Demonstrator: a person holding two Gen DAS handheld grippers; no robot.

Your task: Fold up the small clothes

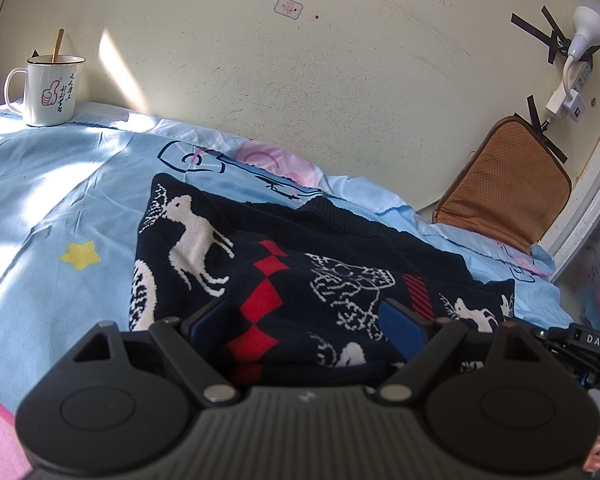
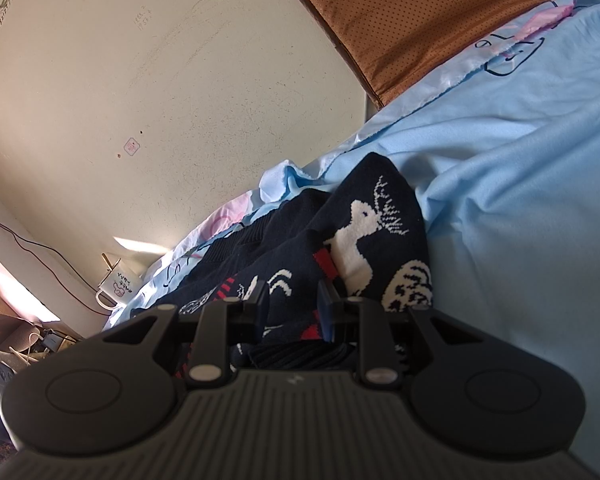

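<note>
Left gripper (image 1: 304, 324) jaws apart, sweater (image 1: 300, 264) bunched between them. Right gripper (image 2: 292, 304) nearly closed, clamped on sweater fold. Mug (image 1: 50, 90) far left on bedsheet (image 1: 60, 200).

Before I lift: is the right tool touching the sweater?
Touching. The right wrist view shows the right tool with its blue fingers closed on a fold of the dark sweater.

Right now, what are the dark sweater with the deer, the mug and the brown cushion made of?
The sweater looks like knitted yarn, soft and matte: ribbed rows and blocky stitched deer show. The mug seems glossy ceramic or enamel; its white surface shines, and I cannot tell which. The cushion looks like brown fabric or faux leather dotted with tiny holes, with a darker piped edge.
</note>
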